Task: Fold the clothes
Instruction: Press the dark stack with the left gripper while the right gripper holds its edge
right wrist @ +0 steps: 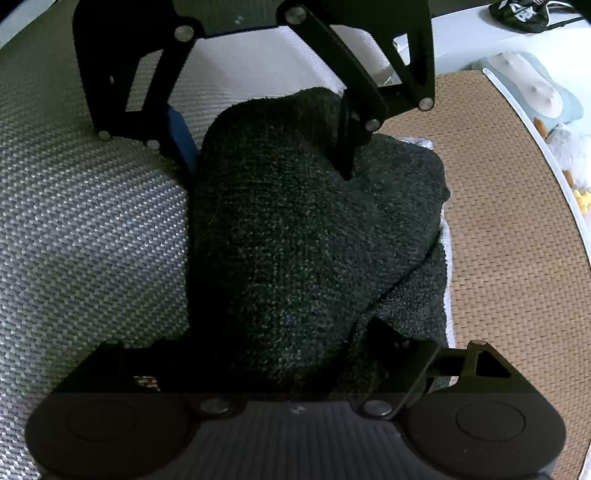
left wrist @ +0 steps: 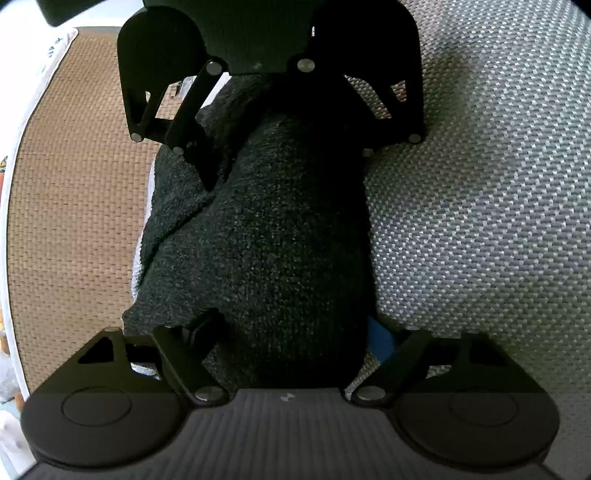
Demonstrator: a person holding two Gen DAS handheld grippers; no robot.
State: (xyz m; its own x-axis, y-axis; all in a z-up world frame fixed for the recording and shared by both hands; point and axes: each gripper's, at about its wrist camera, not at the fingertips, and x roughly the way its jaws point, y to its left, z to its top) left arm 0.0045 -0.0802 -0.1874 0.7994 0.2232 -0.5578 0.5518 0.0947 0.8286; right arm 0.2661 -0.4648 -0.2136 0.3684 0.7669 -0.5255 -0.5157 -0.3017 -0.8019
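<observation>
**Dark knit already bundled; only the final tidy or carry looks left**

The dark fuzzy garment (left wrist: 280,229) lies as a compact, thick bundle where the grey woven cushion (left wrist: 480,184) meets the tan woven mat (left wrist: 74,184). At least 2 layers are stacked, and a lower flap sticks out on the mat side with a crease running across it. A strip of white cloth (right wrist: 447,251) peeks out from under that edge. The main folds seem done, though the outline is lumpy rather than square.

The 2 grippers face each other from opposite ends of the bundle. The left gripper (left wrist: 291,328) straddles it with jaws spread wide. Its blue pad (right wrist: 181,133) touches the cushion-side edge, and its other finger digs into the crease on top. The right gripper (right wrist: 273,339) is just as wide, with fabric filling the gap between its fingers. I cannot tell whether either pair is actually clamping the knit or only resting against it.

What probably remains is squaring off or pressing this bundle, or lifting it away. A dark item with white lettering (right wrist: 524,14) lies well apart on a white surface, and it may be another piece to fold, though that is unclear
</observation>
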